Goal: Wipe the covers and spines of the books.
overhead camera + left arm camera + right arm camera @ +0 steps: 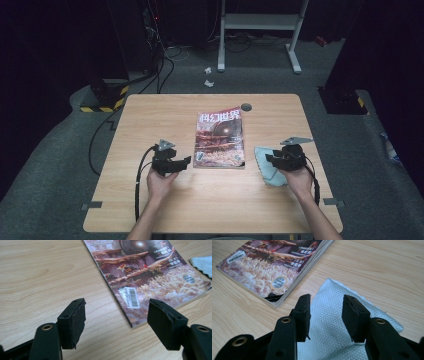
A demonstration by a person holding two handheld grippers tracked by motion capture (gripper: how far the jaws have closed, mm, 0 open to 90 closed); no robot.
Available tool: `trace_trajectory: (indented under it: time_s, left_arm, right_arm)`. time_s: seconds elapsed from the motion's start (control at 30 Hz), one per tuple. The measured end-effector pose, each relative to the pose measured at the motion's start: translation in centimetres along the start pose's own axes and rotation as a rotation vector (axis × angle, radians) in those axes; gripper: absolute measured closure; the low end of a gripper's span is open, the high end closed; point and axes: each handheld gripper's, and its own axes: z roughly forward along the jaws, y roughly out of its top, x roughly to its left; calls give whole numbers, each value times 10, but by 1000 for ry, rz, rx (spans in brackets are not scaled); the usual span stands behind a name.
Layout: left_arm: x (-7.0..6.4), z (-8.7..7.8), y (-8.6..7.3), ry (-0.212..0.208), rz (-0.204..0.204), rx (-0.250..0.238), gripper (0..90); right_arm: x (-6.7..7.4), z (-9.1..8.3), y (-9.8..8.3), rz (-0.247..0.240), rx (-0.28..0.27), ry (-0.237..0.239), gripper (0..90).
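A magazine (219, 137) with a reddish picture cover lies flat in the middle of the wooden table (150, 115). To its right lies a pale blue-grey cloth (265, 159). My left gripper (186, 162) hovers just left of the magazine's near corner, jaws wide apart and empty. In the left gripper view the magazine (150, 272) with its barcode label lies ahead, between and beyond the gripper (116, 320) jaws. My right gripper (270, 159) is over the cloth. The right gripper view has the gripper (325, 312) open just above the cloth (332, 322), with the magazine (269, 262) at upper left.
A round grey cable port (246, 106) sits in the table at the back, beyond the magazine. Black cables (138, 180) trail from the left gripper toward the front edge. A white metal stand (260, 30) and black stands rise from the floor behind the table.
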Motion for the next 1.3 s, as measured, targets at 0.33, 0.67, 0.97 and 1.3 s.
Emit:
trace_trajectory:
  time_s: [0.33,0.67,0.97,1.3]
  left_arm:
    - [7,-14,-4,16,-20,-32,306]
    - [17,-29,-11,20,-43,-65,307]
    - [22,-42,-17,25,-73,-89,291]
    - [26,-52,-27,39,-79,-103,290]
  right_arm:
    - [-4,-8,-5,18,-22,9,584]
    - [-12,-23,-13,53,-57,4,582]
    - [-16,-31,-19,72,-81,17,581]
    - [-24,-43,-32,101,-106,15,579]
